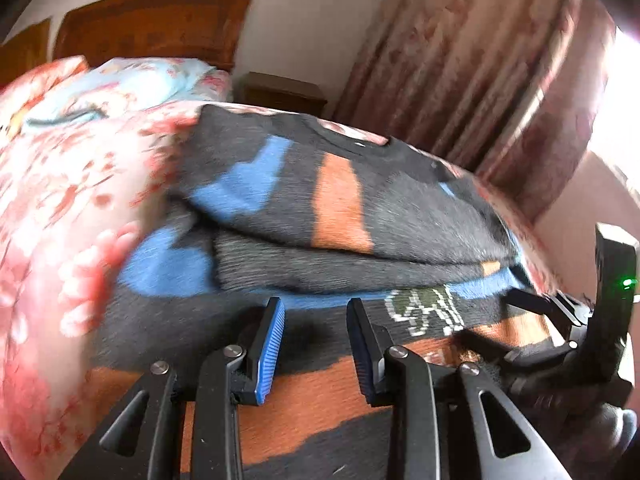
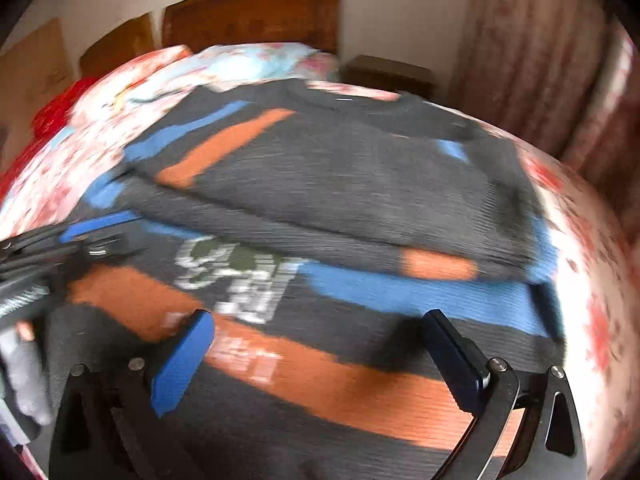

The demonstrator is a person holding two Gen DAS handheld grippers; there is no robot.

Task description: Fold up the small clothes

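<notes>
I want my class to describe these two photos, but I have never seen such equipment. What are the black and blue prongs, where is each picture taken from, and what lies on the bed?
No robot is here: a person holds a two-finger tool in each hand, with a wide-angle camera looking forward along the fingers. One picture comes from the left gripper, the other from the right gripper. The blue strips are the pads on the jaws. Both stand open and hold nothing; the right jaws are spread wider. Each tool shows at the edge of the other's picture.

A dark sweater with blue and orange stripes lies partly folded on a floral bedspread. Pillows, a wooden headboard and curtains are behind. Both pictures are blurred.
</notes>
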